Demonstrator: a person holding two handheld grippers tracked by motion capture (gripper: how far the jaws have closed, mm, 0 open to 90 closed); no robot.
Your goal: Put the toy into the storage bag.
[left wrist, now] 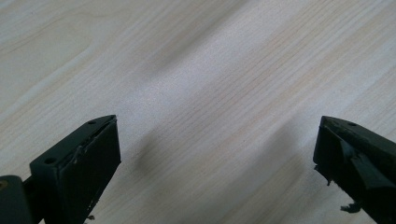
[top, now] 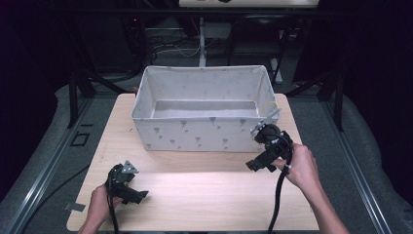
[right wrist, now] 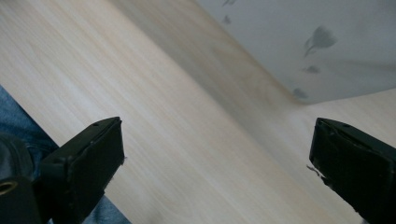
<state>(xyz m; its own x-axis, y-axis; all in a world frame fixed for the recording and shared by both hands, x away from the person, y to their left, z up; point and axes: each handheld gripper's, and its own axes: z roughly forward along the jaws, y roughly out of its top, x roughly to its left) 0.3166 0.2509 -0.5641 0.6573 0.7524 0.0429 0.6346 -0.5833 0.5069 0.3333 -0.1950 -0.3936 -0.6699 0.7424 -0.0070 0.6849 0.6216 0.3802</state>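
A white fabric bin (top: 204,135) with small grey prints stands at the back middle of the light wooden table (top: 204,195); its inside looks empty. My left gripper (top: 138,195) rests low at the table's front left, open, with bare wood between its jaws (left wrist: 215,154). My right gripper (top: 256,165) hovers just off the bin's front right corner, open and holding nothing (right wrist: 217,158). In the right gripper view the bin's printed wall (right wrist: 299,42) lies ahead at the upper right.
Black frame posts (top: 73,97) stand at both sides of the table. Grey floor and cables (top: 165,46) lie beyond the back edge. A blue-grey floor patch (right wrist: 14,121) shows past the table's edge in the right gripper view.
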